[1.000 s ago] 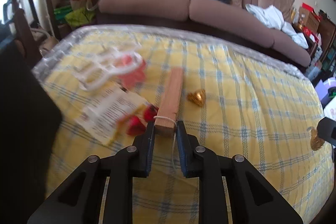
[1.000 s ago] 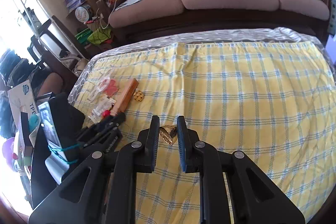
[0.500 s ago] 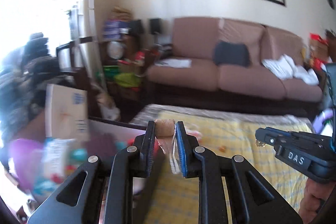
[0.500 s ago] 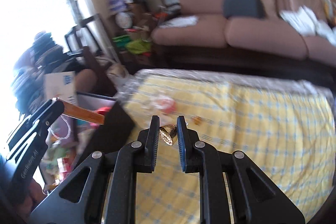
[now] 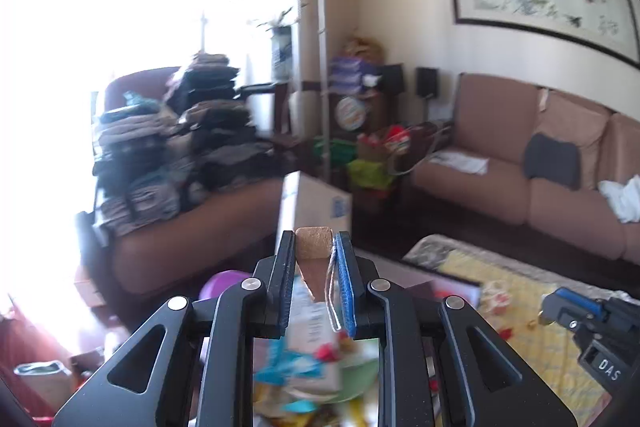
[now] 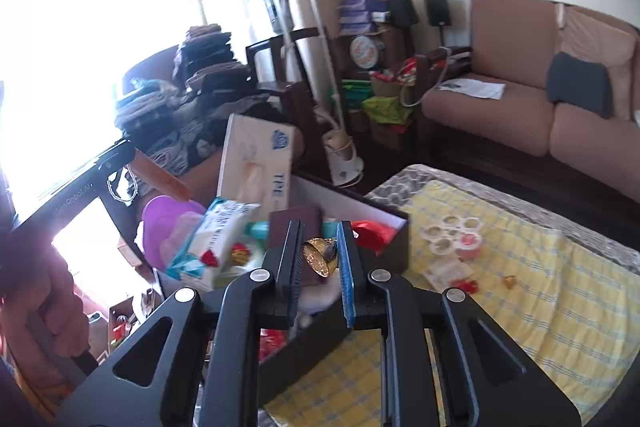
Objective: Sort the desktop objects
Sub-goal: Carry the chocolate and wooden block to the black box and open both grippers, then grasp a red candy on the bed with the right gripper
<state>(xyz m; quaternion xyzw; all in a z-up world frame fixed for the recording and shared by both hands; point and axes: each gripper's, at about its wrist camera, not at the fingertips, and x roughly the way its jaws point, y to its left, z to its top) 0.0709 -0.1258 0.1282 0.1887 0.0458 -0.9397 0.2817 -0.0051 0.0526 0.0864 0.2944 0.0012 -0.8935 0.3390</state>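
My left gripper (image 5: pixel 315 241) is shut on the end of a wooden block (image 5: pixel 313 267) with a white string looped round it. It hangs above a black box (image 5: pixel 456 281) crammed with packets. My right gripper (image 6: pixel 319 231) is shut on a small gold foil bell (image 6: pixel 318 259), over the same black box (image 6: pixel 360 199) at the table's left end. In the right wrist view the left gripper (image 6: pixel 120 155) shows at the left, with the wooden block (image 6: pixel 160 175) sticking out of it. In the left wrist view the right gripper (image 5: pixel 554 307) shows at the right edge.
On the yellow checked tablecloth (image 6: pixel 540 327) lie a white plastic ring holder (image 6: pixel 452 231), a paper packet with red sweets (image 6: pixel 448 273) and a small gold piece (image 6: pixel 510 281). A cardboard box (image 6: pixel 256 155), a purple lid (image 6: pixel 164 223) and an armchair piled with clothes (image 5: pixel 180 147) stand beyond the box. A brown sofa (image 6: pixel 520 115) lines the far wall.
Both grippers have lifted off the table and swung left, ending over the black box. The wooden block and the gold bell have come along in their grips.
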